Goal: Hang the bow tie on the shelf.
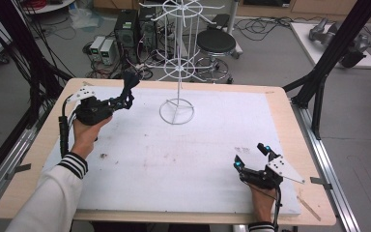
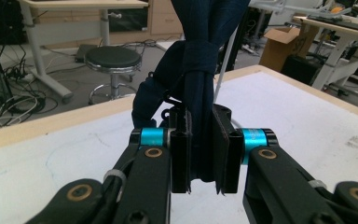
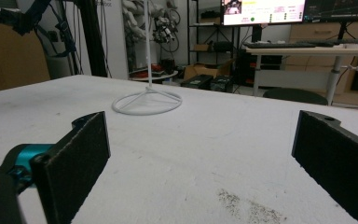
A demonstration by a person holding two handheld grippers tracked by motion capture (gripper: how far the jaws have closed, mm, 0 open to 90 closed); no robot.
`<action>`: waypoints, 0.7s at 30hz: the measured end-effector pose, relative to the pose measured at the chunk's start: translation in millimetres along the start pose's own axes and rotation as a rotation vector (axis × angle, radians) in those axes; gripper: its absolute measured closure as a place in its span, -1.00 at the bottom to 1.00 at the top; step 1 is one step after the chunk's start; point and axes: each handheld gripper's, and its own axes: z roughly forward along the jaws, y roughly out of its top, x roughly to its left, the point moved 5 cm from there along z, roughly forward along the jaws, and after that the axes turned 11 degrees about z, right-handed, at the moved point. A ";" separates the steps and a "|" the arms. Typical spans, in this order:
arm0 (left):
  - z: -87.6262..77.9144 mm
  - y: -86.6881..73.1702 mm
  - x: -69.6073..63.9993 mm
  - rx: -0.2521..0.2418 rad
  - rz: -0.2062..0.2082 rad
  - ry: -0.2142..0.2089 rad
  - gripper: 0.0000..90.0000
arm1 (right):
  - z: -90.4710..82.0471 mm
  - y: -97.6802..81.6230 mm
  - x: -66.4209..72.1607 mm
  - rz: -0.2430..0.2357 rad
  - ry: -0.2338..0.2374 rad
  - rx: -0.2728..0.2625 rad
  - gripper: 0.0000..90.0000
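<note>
left gripper [image 1: 124,100] is clamped tight on a dark navy strap [image 2: 200,70], some kind of fabric band or tie, hard to say exactly what. in the left gripper view the jaws are pressed together with the cloth sandwiched between the pads, and the strap runs straight up out of the top of the shot, so its long axis is roughly along the jaws, pointing up and away from the hand. there's a knot or wrapped bit partway up and a looser loop bulging out to one side. it's held up off the white mat [image 1: 212,145] near the far left corner, close to the white wire rack [image 1: 178,58] but not touching it. right gripper [image 1: 252,156] is spread wide with nothing between the jaws, sitting low near the front right of the mat, well apart from everything. my guess is the strap is meant to go on one of the rack's hooks, so i'd keep the pinch firm, bring the free loop over a hook tip slowly, and use the open gripper to steady the rack base [image 3: 147,102] if it wobbles.
</note>
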 end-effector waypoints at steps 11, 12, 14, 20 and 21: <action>2.9 20.3 -8.6 -0.032 0.019 -0.014 0.75 | 0.0 0.0 0.0 0.002 0.000 0.000 -0.93; 3.2 22.2 -9.1 -0.031 0.023 -0.013 0.75 | 0.0 0.0 -0.1 0.002 0.000 0.000 -0.93; 3.8 26.1 -10.5 -0.038 0.024 -0.018 0.75 | 0.0 0.0 -0.1 0.001 0.000 0.000 -0.93; 6.9 38.6 -15.9 -0.048 0.039 -0.026 0.75 | 0.0 0.0 -0.2 0.002 0.000 -0.001 -0.93; 7.4 40.7 -17.1 -0.051 0.041 -0.027 0.75 | 0.0 0.0 -0.1 0.002 0.000 0.000 -0.93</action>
